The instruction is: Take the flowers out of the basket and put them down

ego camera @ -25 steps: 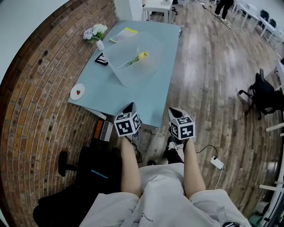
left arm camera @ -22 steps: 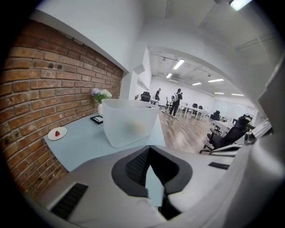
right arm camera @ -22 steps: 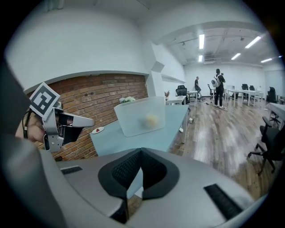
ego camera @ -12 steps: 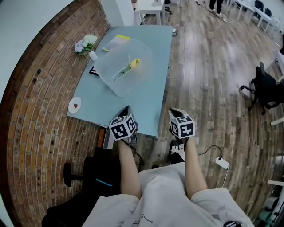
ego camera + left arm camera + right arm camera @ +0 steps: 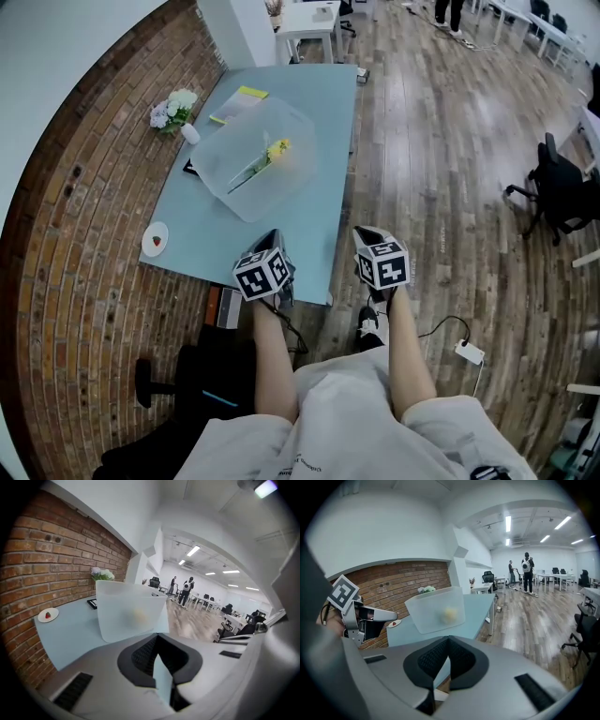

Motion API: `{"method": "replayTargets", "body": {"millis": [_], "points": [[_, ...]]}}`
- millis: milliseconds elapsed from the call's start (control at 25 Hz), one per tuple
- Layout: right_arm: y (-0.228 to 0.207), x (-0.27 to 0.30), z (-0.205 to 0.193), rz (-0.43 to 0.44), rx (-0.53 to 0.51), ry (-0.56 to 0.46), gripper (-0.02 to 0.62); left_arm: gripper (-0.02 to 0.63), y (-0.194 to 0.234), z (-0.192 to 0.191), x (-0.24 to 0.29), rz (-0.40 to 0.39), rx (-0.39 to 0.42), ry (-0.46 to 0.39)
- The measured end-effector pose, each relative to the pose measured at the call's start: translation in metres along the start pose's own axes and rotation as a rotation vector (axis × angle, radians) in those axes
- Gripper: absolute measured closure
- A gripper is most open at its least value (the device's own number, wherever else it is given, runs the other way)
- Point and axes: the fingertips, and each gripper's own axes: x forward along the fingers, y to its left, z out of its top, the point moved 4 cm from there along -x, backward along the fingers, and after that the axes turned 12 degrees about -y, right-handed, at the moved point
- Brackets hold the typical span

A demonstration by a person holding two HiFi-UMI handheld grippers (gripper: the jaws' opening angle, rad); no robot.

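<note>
left gripper (image 5: 157, 636) and right gripper (image 5: 448, 638) both closed, empty, well short of the basket (image 5: 239, 193). flower (image 5: 261, 161) lies inside it. likely light, soft, crushable, so you pinch the stem (image 5: 242, 176), not the bloom (image 5: 277, 148).

Brick wall (image 5: 84, 187) on the left, white pillar (image 5: 230, 28) behind. Wood plank floor (image 5: 441, 169). Pale blue table (image 5: 309, 216) against the wall, small white table (image 5: 309, 19) beyond it. Black office chair (image 5: 558, 192) far right, another (image 5: 178, 394) lower left. White power strip (image 5: 469, 352) on the floor. Ceiling strip lights (image 5: 507, 523) lit.
</note>
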Motion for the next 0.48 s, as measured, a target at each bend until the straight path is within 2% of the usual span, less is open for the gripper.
{"method": "replayTargets", "body": {"millis": [240,480], "points": [[0.009,0.025,0.013,0.071,-0.031,0.009,0.578,0.586,0.003,0.010,0.003,0.026,0.067,0.001],[0.016,0.051,0.026,0.147,-0.075,0.007,0.578,0.586,0.008,0.023,0.003,0.055,0.086,-0.020]]}}
